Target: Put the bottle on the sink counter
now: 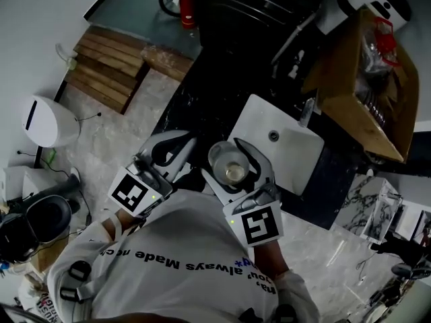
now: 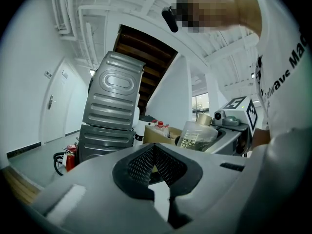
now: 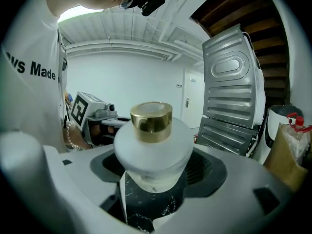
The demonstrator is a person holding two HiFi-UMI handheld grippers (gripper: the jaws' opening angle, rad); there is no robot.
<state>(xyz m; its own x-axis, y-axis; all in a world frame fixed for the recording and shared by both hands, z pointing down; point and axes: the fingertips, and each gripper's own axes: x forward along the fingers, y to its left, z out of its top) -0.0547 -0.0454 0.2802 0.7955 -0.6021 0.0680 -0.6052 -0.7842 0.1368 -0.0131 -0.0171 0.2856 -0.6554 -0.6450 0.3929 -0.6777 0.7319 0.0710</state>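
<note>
Overhead, in the head view, a person in a white T-shirt, printed "always Made" as far as it can be read, holds two grippers over a black counter. The right gripper pinches a bottle at frame centre, above the counter's near edge and just beside the white sink. The left gripper sits lower left of it, jaws pressed together with nothing between them. A cardboard box fills the upper right and a red extinguisher stands at the top.

Left gripper view: the mesh pads meet at their tips, empty. The bottle shows right of centre, its label print too small to read. The shirt at the right edge reads "wave Ma". A grey ribbed panel leans at centre left.

Right gripper view: the jaws clamp the frosted bottle, its gold cap upright at centre, with black marble beneath. "Made" shows on the shirt at upper left.
</note>
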